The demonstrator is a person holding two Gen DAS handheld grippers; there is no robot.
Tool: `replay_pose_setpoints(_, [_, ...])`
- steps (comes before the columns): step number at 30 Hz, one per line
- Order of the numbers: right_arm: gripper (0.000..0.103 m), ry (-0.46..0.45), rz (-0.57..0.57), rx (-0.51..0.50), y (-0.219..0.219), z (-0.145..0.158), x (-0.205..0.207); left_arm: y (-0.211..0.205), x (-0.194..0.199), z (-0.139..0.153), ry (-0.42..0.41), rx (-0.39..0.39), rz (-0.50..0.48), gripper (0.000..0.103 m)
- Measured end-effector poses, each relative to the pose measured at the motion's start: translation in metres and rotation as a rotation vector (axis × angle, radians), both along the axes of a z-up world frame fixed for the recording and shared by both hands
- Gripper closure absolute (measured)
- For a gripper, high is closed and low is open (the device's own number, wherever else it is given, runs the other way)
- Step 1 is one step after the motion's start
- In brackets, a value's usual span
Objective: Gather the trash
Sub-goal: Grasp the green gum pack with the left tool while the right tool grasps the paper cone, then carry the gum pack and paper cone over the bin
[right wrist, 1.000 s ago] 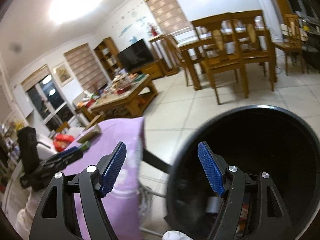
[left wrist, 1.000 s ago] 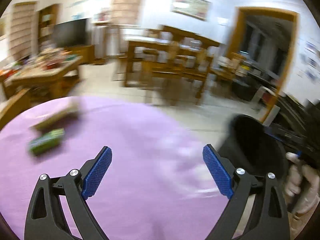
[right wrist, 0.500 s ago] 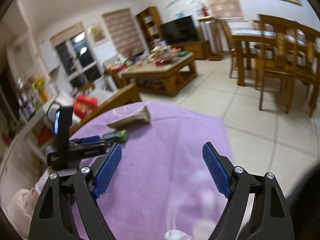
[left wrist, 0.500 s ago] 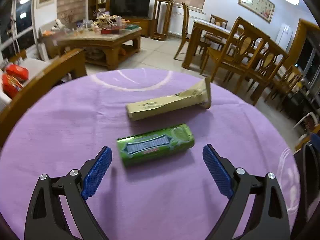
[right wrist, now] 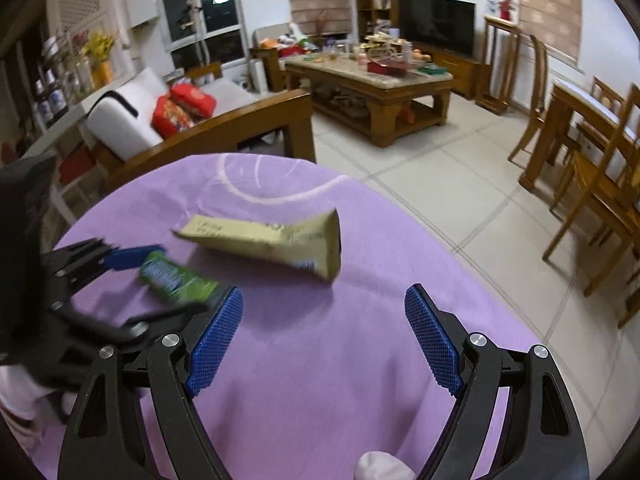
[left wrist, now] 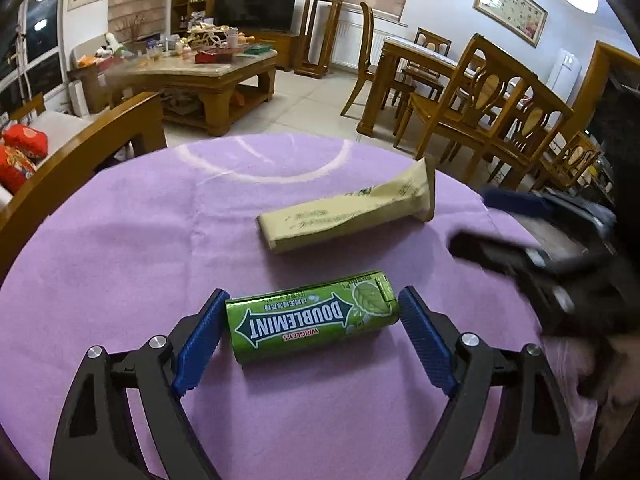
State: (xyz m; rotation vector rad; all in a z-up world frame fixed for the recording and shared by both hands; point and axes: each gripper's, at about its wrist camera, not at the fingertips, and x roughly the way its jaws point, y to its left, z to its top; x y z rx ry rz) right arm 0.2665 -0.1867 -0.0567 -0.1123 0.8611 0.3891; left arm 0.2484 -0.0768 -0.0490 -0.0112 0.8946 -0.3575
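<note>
A green Doublemint gum pack (left wrist: 310, 316) lies on the purple tablecloth (left wrist: 120, 240). My left gripper (left wrist: 312, 338) is open, its blue pads on either side of the pack's ends. A beige paper packet (left wrist: 348, 212) lies just beyond the pack. In the right wrist view the gum pack (right wrist: 176, 278) and the beige packet (right wrist: 268, 244) lie ahead to the left. My right gripper (right wrist: 324, 336) is open and empty above the cloth, to the right of the left gripper (right wrist: 120, 264).
The round table's far edge drops to a tiled floor (right wrist: 440, 184). A wooden sofa arm (left wrist: 80, 140) stands at the left edge of the table. A coffee table (left wrist: 200, 68) and dining chairs (left wrist: 480, 100) stand farther off.
My left gripper swung from the black bin side to the table and came down around the gum pack. My right gripper turned from the bin toward the table and moved closer to the trash.
</note>
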Motion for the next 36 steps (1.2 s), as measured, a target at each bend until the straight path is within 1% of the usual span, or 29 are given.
replay_pose_setpoints(3, [0.021, 0.000, 0.042, -0.042, 0.013, -0.005, 0.021, 0.015, -0.004, 0.001, 0.004, -0.014, 0.025, 0.019])
replay_pose_setpoints(6, [0.021, -0.005, 0.099, -0.065, 0.028, -0.009, 0.036, 0.029, 0.001, 0.004, 0.016, -0.046, 0.069, 0.019])
replay_pose_setpoints(10, [0.021, -0.005, 0.155, -0.104, 0.043, -0.021, 0.044, 0.043, 0.007, 0.006, 0.022, -0.073, 0.111, 0.019])
replay_pose_setpoints(12, [0.021, 0.005, 0.175, -0.094, 0.048, -0.026, 0.048, 0.045, 0.007, 0.006, 0.025, -0.080, 0.117, 0.019])
replay_pose_setpoints(13, [0.028, 0.013, 0.183, -0.080, 0.051, -0.028, 0.049, 0.044, 0.008, 0.006, 0.026, -0.081, 0.118, 0.019])
replay_pose_setpoints(15, [0.047, 0.008, 0.189, -0.069, 0.054, -0.029, 0.050, 0.044, 0.011, 0.006, 0.030, -0.083, 0.120, 0.019])
replay_pose_setpoints(16, [0.062, 0.025, 0.198, -0.059, 0.056, -0.031, 0.050, 0.045, 0.011, 0.006, 0.031, -0.083, 0.121, 0.019])
replay_pose_setpoints(17, [0.068, 0.033, 0.199, -0.050, 0.057, -0.031, 0.050, 0.045, 0.011, 0.005, 0.032, -0.084, 0.122, 0.019])
replay_pose_setpoints(19, [0.075, 0.028, 0.206, -0.054, 0.060, -0.030, 0.046, 0.047, 0.011, 0.005, 0.031, -0.085, 0.126, 0.019])
replay_pose_setpoints(23, [0.077, 0.014, 0.208, -0.047, 0.063, -0.026, 0.030, 0.050, 0.010, 0.006, 0.025, -0.090, 0.135, 0.019])
replay_pose_setpoints(27, [0.079, -0.005, 0.170, -0.033, 0.063, -0.017, 0.013, 0.053, 0.008, 0.009, 0.011, -0.106, 0.134, 0.019])
replay_pose_setpoints(29, [0.079, -0.017, 0.136, -0.017, 0.059, -0.009, 0.004, 0.052, 0.006, 0.012, -0.008, -0.115, 0.125, 0.019])
replay_pose_setpoints(31, [0.079, -0.034, 0.070, 0.017, 0.046, 0.002, -0.009, 0.049, 0.003, 0.018, -0.040, -0.129, 0.104, 0.019])
replay_pose_setpoints(33, [0.079, -0.058, 0.013, 0.064, 0.033, 0.014, -0.023, 0.045, -0.002, 0.024, -0.076, -0.146, 0.074, 0.019])
replay_pose_setpoints(36, [0.079, -0.099, -0.059, 0.134, 0.011, 0.029, -0.055, 0.033, -0.008, 0.028, -0.102, -0.152, 0.025, 0.019])
